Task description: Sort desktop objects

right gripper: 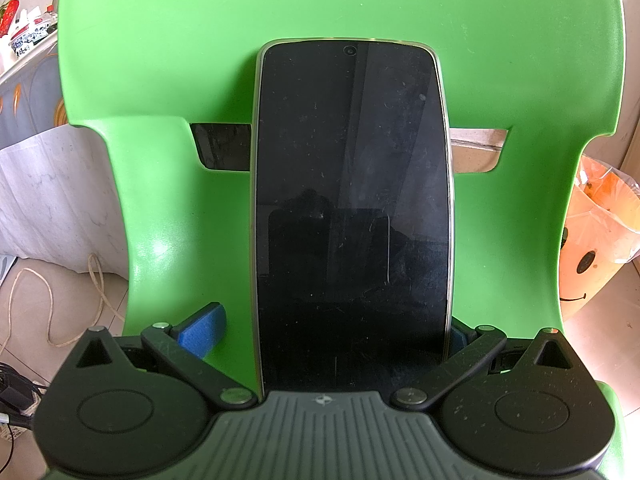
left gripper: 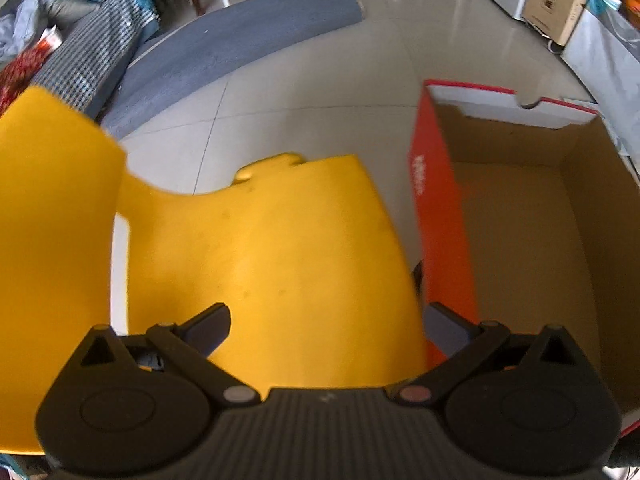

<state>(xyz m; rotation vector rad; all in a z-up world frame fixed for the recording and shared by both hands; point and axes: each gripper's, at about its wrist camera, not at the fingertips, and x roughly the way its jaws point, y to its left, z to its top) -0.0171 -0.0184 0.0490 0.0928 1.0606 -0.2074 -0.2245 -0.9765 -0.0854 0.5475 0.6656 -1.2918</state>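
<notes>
The right tongs (right gripper: 334,332) straddled the phone (right gripper: 352,208) lengthwise, fingers spread (not pinching), while the left tongs (left gripper: 326,330) hung spread beside the open box (left gripper: 520,216), ready to receive

The left wrist view shows 1 yellow chair (left gripper: 260,260) at centre and left, 1 open cardboard box (left gripper: 520,220) with red outer walls at right, and 1 blue rug (left gripper: 240,36) at upper centre. The right wrist view shows 1 green chair (right gripper: 320,20) filling the frame, 1 black phone (right gripper: 352,208) at centre, and 1 orange smiley bag (right gripper: 596,240) at right.
</notes>
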